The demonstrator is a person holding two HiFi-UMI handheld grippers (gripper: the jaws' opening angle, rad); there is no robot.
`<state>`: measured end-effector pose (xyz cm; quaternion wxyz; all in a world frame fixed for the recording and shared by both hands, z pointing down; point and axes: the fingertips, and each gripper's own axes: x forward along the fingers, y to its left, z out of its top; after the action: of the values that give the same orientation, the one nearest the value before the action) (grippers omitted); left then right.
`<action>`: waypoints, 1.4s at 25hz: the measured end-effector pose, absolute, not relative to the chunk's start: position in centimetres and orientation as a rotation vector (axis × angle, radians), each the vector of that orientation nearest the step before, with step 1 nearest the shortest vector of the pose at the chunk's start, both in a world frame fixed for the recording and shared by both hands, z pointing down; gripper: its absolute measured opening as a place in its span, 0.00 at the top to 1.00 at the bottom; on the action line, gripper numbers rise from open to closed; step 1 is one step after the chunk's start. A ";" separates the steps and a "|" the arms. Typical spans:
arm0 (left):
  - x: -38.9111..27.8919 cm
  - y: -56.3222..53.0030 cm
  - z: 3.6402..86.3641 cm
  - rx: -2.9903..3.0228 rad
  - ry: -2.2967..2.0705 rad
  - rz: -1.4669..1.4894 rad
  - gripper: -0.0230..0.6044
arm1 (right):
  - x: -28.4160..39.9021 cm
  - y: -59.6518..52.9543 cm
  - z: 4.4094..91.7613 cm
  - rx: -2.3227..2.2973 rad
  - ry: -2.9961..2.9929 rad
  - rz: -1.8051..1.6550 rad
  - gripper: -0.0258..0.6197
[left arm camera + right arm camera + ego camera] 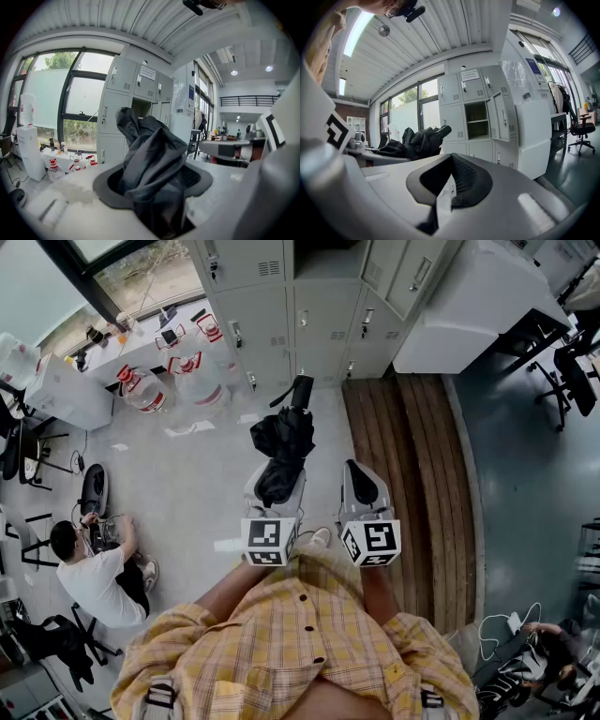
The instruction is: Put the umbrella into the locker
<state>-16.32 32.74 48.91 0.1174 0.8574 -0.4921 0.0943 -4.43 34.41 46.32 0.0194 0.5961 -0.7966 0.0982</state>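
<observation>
A black folded umbrella (281,451) sticks forward out of my left gripper (275,486), which is shut on its bunched fabric; its handle (302,390) points toward the lockers. In the left gripper view the crumpled fabric (150,159) fills the space between the jaws. My right gripper (364,486) is beside it on the right, shut and empty, its pads meeting (450,180). The right gripper view shows the umbrella (419,140) to the left. A grey locker bank (272,324) stands ahead, with one compartment (477,119) open and its door (500,117) swung right.
A person (94,577) sits on the floor at the left. Several water bottles (145,390) stand by the window wall. A wooden platform (403,474) runs along the right, with a white cabinet (478,306) and office chairs (572,371) beyond.
</observation>
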 end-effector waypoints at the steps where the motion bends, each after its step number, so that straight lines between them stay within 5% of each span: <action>1: -16.0 32.7 49.0 2.511 -1.444 0.275 0.55 | -4.1 34.4 46.4 1.847 -2.474 0.299 0.98; 35: -8.1 26.9 52.9 2.473 -1.460 0.289 0.55 | 3.3 28.6 49.8 1.774 -2.481 0.253 0.97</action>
<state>-8.12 26.91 52.88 0.1271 0.8499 -0.5016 0.0994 3.31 28.64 49.84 0.0404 0.5793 -0.8099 0.0825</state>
